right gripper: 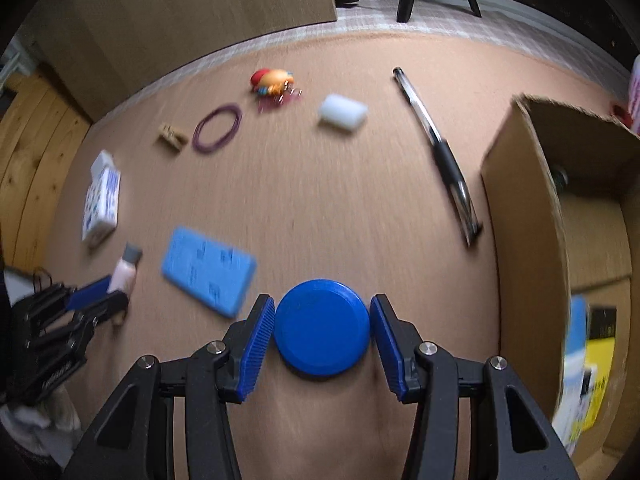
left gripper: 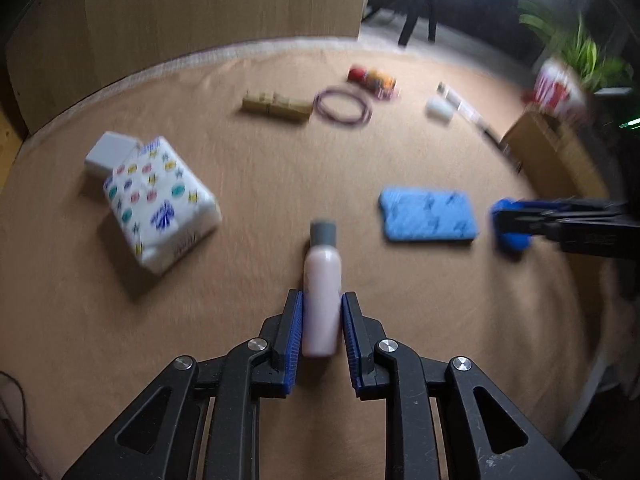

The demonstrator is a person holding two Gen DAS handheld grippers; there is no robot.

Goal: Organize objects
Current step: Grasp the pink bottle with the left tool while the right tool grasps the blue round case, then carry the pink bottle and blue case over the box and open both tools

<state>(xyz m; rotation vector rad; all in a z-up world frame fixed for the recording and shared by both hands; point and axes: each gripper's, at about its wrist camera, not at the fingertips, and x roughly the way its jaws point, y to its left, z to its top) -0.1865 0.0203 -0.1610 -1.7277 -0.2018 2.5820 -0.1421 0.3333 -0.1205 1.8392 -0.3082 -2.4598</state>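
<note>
A pink bottle point(left gripper: 322, 276) with a grey cap lies lengthwise between the blue pads of my left gripper point(left gripper: 322, 296), which press on both its sides just above the tan tabletop point(left gripper: 240, 280). My right gripper point(right gripper: 323, 300) is shut on a round blue disc point(right gripper: 322, 330), one pad against each edge. In the right wrist view the left gripper point(right gripper: 116, 296) sits at the lower left with the bottle point(right gripper: 124, 274) in it. A blue padded case point(right gripper: 208, 274) lies flat between the two grippers. The right gripper point(left gripper: 500, 224) enters the left wrist view from the right edge.
An open cardboard box point(right gripper: 520, 208) stands at the right. On the table lie a pen point(right gripper: 436, 136), a white cylinder point(right gripper: 343, 114), a purple loop point(right gripper: 218, 128), a toy keychain point(right gripper: 272, 82), a wooden clip point(right gripper: 172, 136) and a patterned tissue pack point(left gripper: 160, 200).
</note>
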